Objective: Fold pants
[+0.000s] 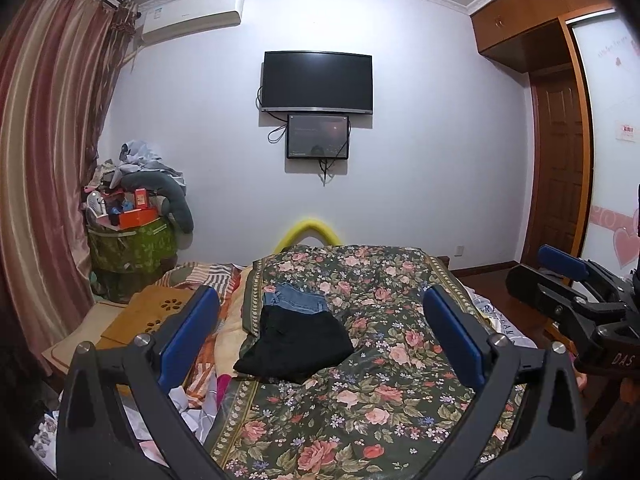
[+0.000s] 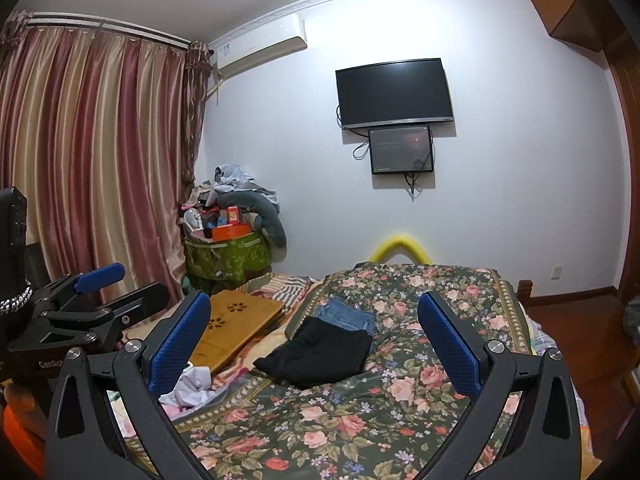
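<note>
The black pants (image 1: 294, 346) lie folded into a compact block on the floral bedspread (image 1: 400, 400), their far edge overlapping a folded pair of jeans (image 1: 296, 300) at 12 o'clock from them. In the right wrist view the same stack shows, black pants (image 2: 320, 354) nearer, jeans (image 2: 348, 314) behind. The block looks squared and flat, so I judge the folding is done or nearly so; stacking it against the jeans probably keeps finished items in one pile on the flat part of the bed.

Both tongs are raised above the bed and well apart from the pants, touching nothing. The left tongs (image 1: 320, 338) stand wide, blue pads (image 1: 452, 340) splayed to either side of the pile, empty. The right tongs (image 2: 316, 344) are equally wide and empty; from the left camera they appear at 3 o'clock (image 1: 560, 276), level with the left ones. Holding both back and open likely means release is complete, or a next garment is being sought.

At 9 o'clock from the pants, a wooden board (image 2: 236, 320) rests on striped bedding, with crumpled white cloth (image 2: 190, 388) at 7 o'clock. Beyond, a cluttered green bin (image 1: 132, 244) sits by the curtain (image 1: 44, 160); a TV (image 1: 318, 82) hangs on the wall at 12 o'clock.
</note>
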{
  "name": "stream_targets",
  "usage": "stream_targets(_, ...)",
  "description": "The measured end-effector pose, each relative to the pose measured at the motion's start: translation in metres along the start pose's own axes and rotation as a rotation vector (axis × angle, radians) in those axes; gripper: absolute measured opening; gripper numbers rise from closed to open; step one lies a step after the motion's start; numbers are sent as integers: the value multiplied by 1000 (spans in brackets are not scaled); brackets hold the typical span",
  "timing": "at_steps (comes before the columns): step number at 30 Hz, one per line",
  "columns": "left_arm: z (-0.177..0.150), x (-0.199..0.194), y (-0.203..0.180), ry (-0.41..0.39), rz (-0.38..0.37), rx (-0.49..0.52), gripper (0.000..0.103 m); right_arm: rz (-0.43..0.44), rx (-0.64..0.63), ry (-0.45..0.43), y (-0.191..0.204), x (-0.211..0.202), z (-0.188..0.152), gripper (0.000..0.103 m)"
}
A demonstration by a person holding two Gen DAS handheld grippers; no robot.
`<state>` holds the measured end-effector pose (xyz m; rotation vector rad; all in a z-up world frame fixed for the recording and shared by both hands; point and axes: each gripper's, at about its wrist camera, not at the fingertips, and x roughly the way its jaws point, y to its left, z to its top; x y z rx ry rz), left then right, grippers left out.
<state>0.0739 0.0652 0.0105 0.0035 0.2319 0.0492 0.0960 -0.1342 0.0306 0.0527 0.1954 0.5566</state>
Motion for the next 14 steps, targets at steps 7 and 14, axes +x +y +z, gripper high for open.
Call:
stream_targets(7, 1, 0, 1, 9, -15, -4, 103, -5, -2, 2, -1, 1, 1, 103)
stream_targets(14, -2, 2, 10, 19, -11, -26, 103, -6, 0, 9, 1, 2, 0, 103)
